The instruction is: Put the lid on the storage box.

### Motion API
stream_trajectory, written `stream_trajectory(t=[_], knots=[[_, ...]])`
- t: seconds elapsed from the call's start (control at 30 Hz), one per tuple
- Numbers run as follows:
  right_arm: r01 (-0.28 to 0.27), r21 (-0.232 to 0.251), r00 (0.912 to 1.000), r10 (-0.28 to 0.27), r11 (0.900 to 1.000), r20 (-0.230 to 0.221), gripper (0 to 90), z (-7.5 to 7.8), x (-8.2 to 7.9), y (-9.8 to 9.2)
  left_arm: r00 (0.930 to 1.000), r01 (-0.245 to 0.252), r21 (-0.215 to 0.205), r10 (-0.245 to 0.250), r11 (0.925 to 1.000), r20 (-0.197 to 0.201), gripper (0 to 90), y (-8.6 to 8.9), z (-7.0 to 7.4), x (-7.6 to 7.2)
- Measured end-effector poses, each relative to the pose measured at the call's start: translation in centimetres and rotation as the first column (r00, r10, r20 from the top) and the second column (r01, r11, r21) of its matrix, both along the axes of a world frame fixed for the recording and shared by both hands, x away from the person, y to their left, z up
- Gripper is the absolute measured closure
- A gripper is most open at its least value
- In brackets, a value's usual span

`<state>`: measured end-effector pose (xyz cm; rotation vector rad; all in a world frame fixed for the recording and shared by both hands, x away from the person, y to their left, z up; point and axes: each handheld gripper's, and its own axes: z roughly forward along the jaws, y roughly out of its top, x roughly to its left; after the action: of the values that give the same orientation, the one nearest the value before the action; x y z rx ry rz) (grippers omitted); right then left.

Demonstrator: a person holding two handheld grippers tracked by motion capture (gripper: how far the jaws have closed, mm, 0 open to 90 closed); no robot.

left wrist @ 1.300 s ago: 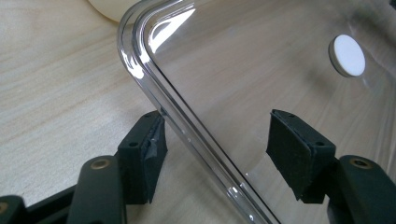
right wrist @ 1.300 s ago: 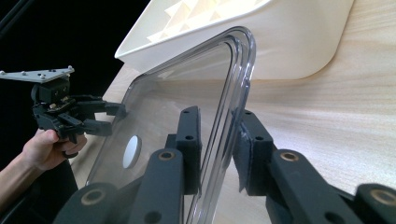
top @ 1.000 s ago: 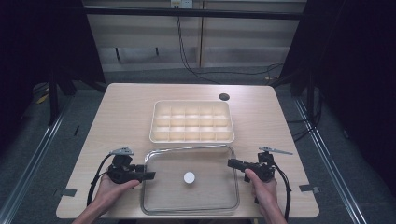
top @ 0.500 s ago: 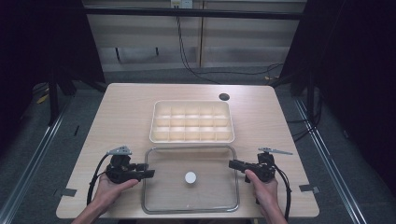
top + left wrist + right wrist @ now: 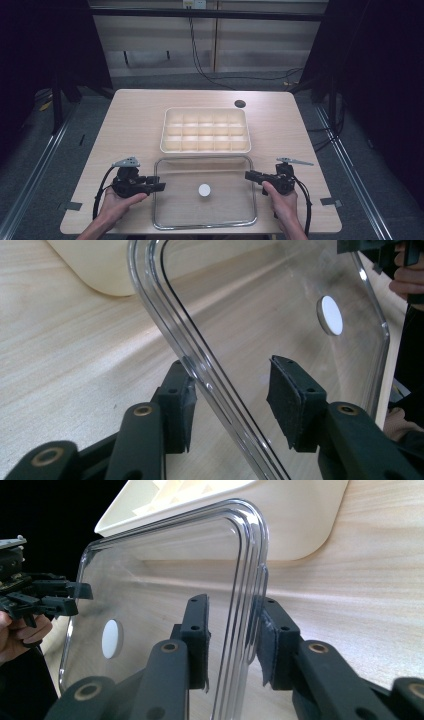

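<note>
1. Since the earlier frames almost nothing on the table has shifted. The clear lid [image 5: 225, 172] lies where it lay, flat on the table [image 5: 130, 125], just in front of the cream compartment tray [image 5: 163, 142]. Both of your hands sit at the same places. Only the jaws have changed.
2. Left of the tray's near edge, your left gripper [image 5: 161, 186] straddles the lid's left rim. Its jaws have just been closing. In the left gripper view [image 5: 232, 385] the rim runs between them, with the outer pad right at the rim and the inner pad [image 5: 290, 400] clear of it, so they are not yet clamped.
3. In front of the tray's middle, the lid's white knob [image 5: 204, 190] faces up. The lid looks flat on the wood, not lifted at either end.
4. Right of the tray's near edge, your right gripper [image 5: 247, 175] straddles the lid's right rim. Its jaws have just been opening. In the right gripper view [image 5: 232, 630] the outer pad sits against the rim and a gap shows at the inner pad [image 5: 197, 630], so the hold looks slack.
5. My reading is that you are placed at both ends and nothing more is done. Still to do are two firm grips, the lift, the carry back over the tray and setting the lid down square on its rim. All the tray's compartments look empty.
</note>
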<state>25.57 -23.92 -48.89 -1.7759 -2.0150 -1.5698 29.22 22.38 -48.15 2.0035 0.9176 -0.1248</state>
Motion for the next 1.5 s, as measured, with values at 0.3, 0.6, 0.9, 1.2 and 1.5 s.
stream_trajectory(t=[0.3, 0.6, 0.9, 1.2, 1.5], knots=[[-0.005, -0.019, 0.9993, 0.006, 1.0, 0.036, 68.7, 0.9, -0.3, 0.0, 0.9996, -0.014, -0.014, 0.014, 0.9998, 0.023, 56.1, -0.2, 0.7, 0.2], [-0.016, -0.001, 0.9968, 0.016, 1.0, 0.078, 70.1, 1.3, -0.3, 0.3, 0.9991, -0.019, -0.036, 0.021, 0.9992, 0.037, 57.3, 0.4, 1.3, 0.1], [-0.004, -0.003, 0.9954, 0.004, 1.0, 0.096, 70.3, 2.0, -0.2, 0.4, 0.9983, -0.012, -0.062, 0.016, 0.998, 0.057, 60.1, 0.4, 1.9, 0.4], [0.008, 0.003, 0.9925, -0.008, 1.0, 0.122, 70.8, 3.0, -0.2, 0.7, 0.9972, -0.017, -0.091, 0.023, 0.9957, 0.071, 64.6, 0.9, 2.8, 0.3], [0.006, -0.01, 0.9886, -0.004, 1.0, 0.151, 71.0, 3.4, 0.0, 0.9, 0.996, -0.023, -0.101, 0.031, 0.9947, 0.084, 66.1, 1.1, 3.2, 0.2]])
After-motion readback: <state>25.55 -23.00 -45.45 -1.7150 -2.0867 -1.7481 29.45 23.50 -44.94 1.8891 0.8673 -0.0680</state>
